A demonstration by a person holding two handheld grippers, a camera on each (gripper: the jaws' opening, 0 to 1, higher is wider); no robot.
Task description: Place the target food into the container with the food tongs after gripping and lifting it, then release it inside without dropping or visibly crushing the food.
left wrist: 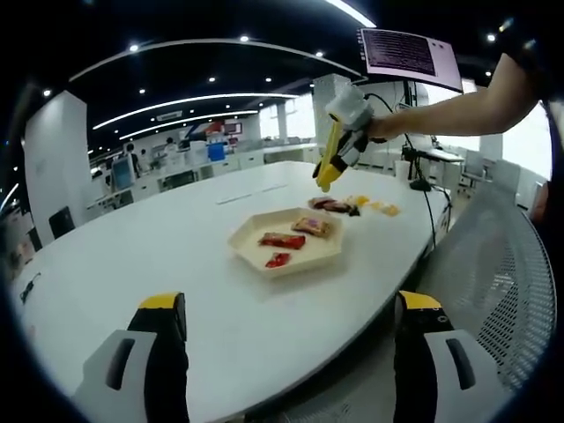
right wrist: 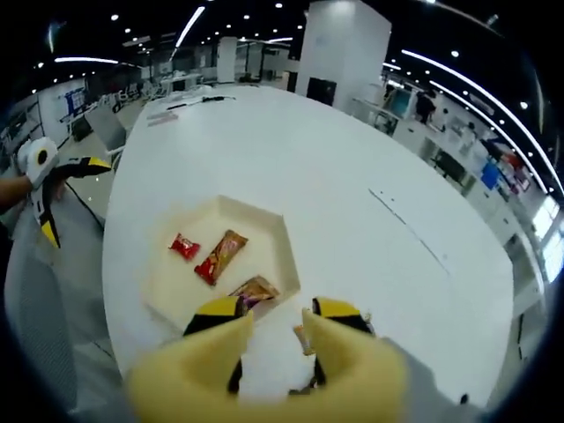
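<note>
From my left gripper (left wrist: 286,308) I look between two black jaws with yellow tips, standing wide apart and holding nothing, across a smooth, glossy white table (left wrist: 132,256) with a rounded edge. Out on it sits the container (left wrist: 286,240), a shallow cream tray with angled, many-sided walls and a matte look; inside lie three small wrapped snacks: a red packet (left wrist: 278,260), a longer red bar (left wrist: 283,240) and a brownish packet (left wrist: 312,226). Just beyond the tray's far rim a few more wrapped items (left wrist: 335,205) and some yellow-orange pieces (left wrist: 381,208) lie loose on the table. Above them hangs my right gripper (left wrist: 324,181), carried by a bare arm (left wrist: 458,110), its yellow tongs pointing down; from this side I cannot tell how far they are parted. At right, a chair's grey mesh back (left wrist: 498,273) curves up. A screen (left wrist: 410,53) overhead carries text too small to read. Switching to the right gripper view, the tongs (right wrist: 273,344) appear as two soft-looking pale yellow blades with a narrow gap between them, hovering over the tray's near corner (right wrist: 291,286), and nothing is clearly gripped. A wrapped item (right wrist: 302,337) lies on the table between the blades, outside the tray. This view also shows my left gripper (right wrist: 48,189) at the far left, off the table's edge. Wrapper print is unreadable.
</note>
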